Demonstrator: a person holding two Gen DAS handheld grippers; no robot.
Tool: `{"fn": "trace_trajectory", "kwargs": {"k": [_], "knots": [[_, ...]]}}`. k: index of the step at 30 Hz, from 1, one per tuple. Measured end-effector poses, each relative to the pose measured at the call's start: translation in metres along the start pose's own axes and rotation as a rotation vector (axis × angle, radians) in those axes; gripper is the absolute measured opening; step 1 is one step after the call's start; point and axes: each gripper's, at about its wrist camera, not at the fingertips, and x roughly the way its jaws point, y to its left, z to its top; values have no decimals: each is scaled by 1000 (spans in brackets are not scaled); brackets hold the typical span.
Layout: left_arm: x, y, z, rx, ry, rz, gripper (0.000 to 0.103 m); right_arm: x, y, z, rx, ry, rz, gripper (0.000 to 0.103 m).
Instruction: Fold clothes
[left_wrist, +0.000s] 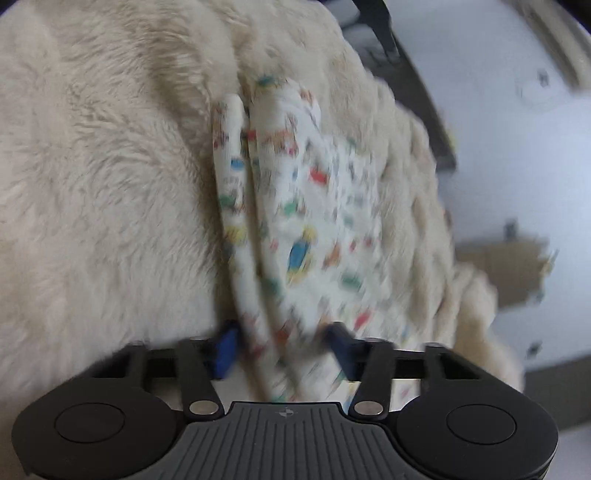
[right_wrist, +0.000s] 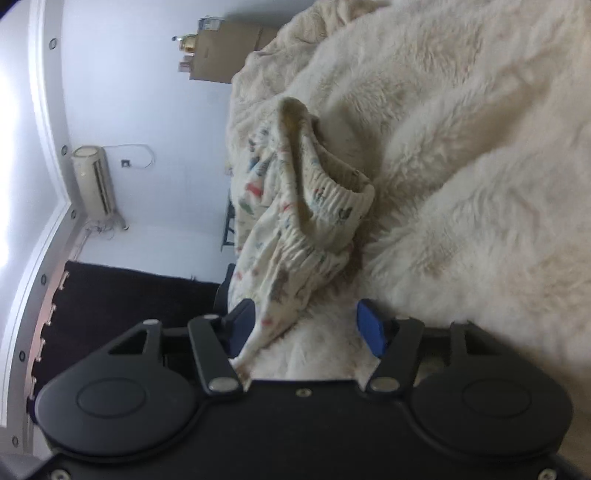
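Printed garment (left_wrist: 295, 206) on fluffy blanket (left_wrist: 103, 184) — between both grippers' parted fingers.

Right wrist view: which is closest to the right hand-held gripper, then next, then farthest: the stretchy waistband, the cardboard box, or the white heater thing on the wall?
From the right hand-held gripper:
1. Stretchy waistband of the printed pants, just ahead, lying on the furry blanket.
2. White heater thing, on the wall to the left.
3. Cardboard box, at the top, beyond the blanket.
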Motion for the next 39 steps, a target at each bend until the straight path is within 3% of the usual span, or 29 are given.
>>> {"fn": "trace_trajectory", "kwargs": {"k": [3, 7, 8, 9, 10, 12, 15, 21, 25, 30, 35, 39], "knots": [[4, -2, 3, -6, -18, -11, 16, 14, 5, 9, 41, -45, 41, 58], [29, 6, -3, -39, 77, -67, 17, 18, 28, 7, -40, -92, 28, 53], [31, 7, -3, -42, 76, -66, 8, 19, 34, 6, -60, -103, 25, 43], [31, 6, -5, -33, 58, -54, 7, 20, 40, 6, -81, -115, 21, 22], [27, -1, -7, -9, 46, -53, 6, 20, 46, 5, -101, -126, 18, 12], [12, -18, -10, 49, 20, -49, 4, 22, 58, 4, -142, -150, 12, 6], [-24, -55, -5, 139, -24, -64, 2, 25, 75, 3, -203, -185, 2, 4], [-67, -140, 28, 102, -5, -174, 2, 18, 176, 30, -341, -209, 25, 4], [-86, -185, 45, 131, 14, -233, 2, 11, 233, 53, -381, -241, 52, 4], [-73, -217, 56, 89, 25, -272, 2, 9, 275, 74, -391, -226, 89, 4], [-31, -287, 78, 37, 61, -226, 2, 42, 306, 104, -381, -210, 30, 4], [-59, -354, 80, 74, 41, -413, 2, 30, 324, 123, -338, -255, 68, 4]]}}
